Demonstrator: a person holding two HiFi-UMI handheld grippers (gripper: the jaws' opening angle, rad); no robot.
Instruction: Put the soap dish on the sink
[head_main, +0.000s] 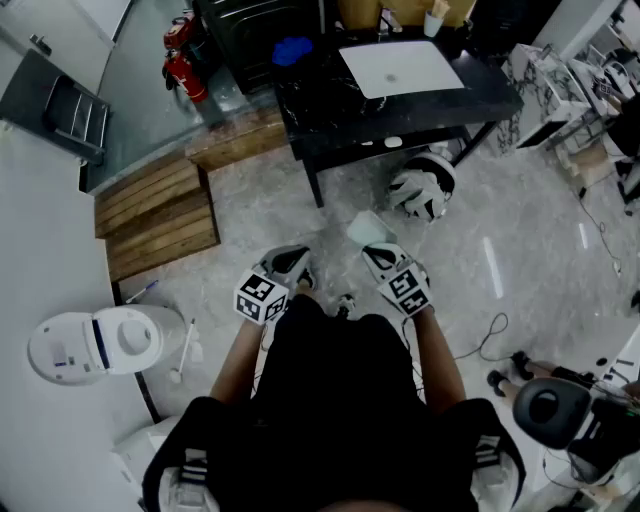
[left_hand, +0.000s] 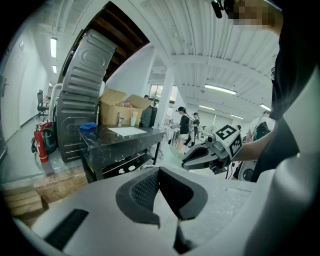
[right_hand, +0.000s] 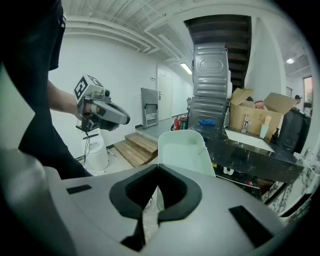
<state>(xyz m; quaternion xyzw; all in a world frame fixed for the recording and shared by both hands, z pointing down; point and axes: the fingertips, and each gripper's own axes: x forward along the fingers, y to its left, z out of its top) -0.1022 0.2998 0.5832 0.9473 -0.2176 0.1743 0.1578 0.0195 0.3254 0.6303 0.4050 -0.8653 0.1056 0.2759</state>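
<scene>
— Since the black counter (head_main: 320, 110) with its white sink (head_main: 400, 68) lies at twelve o'clock from me, where's the soap dish (head_main: 368, 230)?
— In my right gripper (head_main: 378, 255), clenched on its near rim, long axis toward twelve. My left gripper (head_main: 295, 262), at its nine, is pinched together on nothing.

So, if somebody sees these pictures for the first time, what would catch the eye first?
Probably the pale green soap dish, clamped in the right gripper and held out in front of the person; the left gripper beside it is shut on nothing. Next come the black marble table ahead with its white sink, and the white toilet at the lower left of the head view.
</scene>
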